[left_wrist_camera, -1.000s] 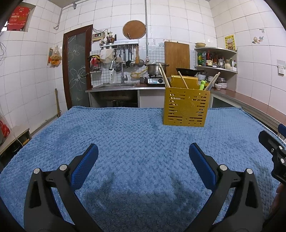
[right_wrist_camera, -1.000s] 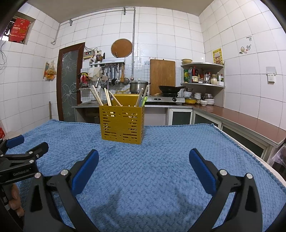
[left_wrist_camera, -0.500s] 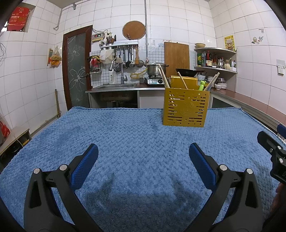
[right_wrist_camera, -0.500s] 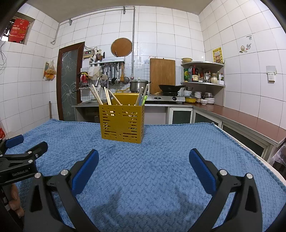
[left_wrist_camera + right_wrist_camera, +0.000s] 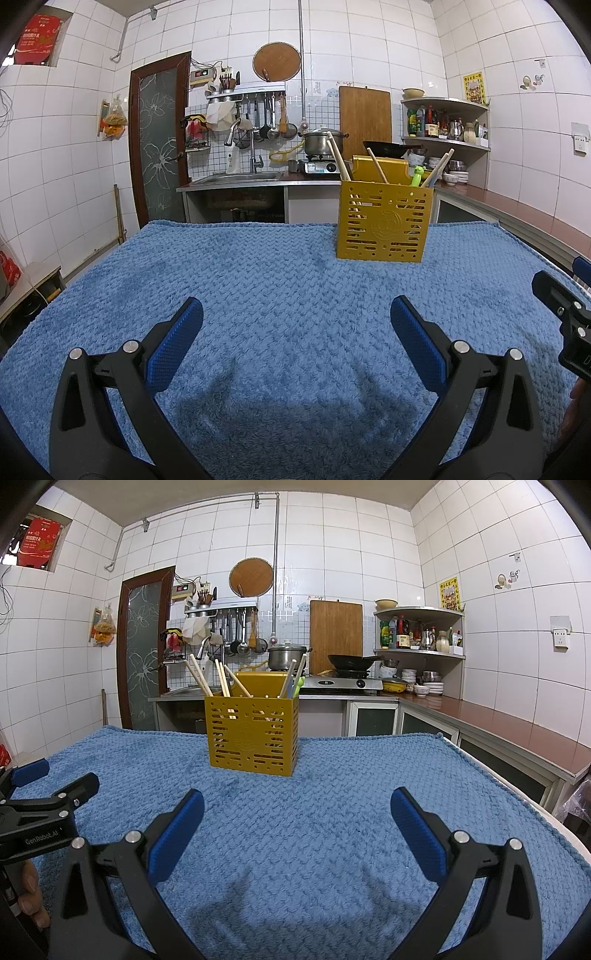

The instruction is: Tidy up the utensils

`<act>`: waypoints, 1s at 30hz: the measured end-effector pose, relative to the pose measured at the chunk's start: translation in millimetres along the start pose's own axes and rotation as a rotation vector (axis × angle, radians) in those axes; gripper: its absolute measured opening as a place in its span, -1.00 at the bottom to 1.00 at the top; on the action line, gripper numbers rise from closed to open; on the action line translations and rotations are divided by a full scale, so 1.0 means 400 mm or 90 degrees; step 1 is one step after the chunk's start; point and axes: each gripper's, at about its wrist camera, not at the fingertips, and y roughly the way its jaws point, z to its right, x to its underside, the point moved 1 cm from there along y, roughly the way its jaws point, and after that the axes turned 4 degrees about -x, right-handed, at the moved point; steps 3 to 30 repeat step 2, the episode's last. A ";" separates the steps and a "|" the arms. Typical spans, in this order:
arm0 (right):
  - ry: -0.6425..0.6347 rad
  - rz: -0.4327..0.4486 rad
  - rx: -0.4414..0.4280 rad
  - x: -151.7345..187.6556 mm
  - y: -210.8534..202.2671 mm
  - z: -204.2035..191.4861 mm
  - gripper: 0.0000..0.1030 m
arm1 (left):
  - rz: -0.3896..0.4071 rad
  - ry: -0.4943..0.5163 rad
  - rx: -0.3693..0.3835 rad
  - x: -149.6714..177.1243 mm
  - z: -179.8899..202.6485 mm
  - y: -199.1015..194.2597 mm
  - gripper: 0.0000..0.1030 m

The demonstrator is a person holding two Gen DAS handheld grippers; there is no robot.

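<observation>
Blue pads up front, spread wide: the left tool hangs released over the near edge of the surface with nothing between its fingers. Same on the other side: the right tool gapes just as wide and just as empty, low over the blue towel that covers the whole top. A thumb shows at the left border of the right-hand view, wrapped on the handle of the left tool.

Look across the towel between the tools and the far edge: bare cloth, not one loose spoon, fork or stick lying on it as far as both views show.

Now further back, toward the far edge and well apart from both tools, stands the yellow slotted caddy, upright and square on the towel. Wooden chopsticks lean out of its left side, another pair angles out on the right, and a green-handled utensil pokes up beside those. Which inner compartment each one sits in, I can't tell from here.

My read: the sorting looks finished, or very nearly. Everything visible is already in the caddy, both tools are free, and nothing is left on the cloth to pick up. If anything remains, it lies outside these views.
</observation>
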 end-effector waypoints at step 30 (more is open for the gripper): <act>0.000 0.000 0.000 0.000 0.000 0.000 0.91 | -0.001 0.000 0.000 0.000 0.002 0.000 0.90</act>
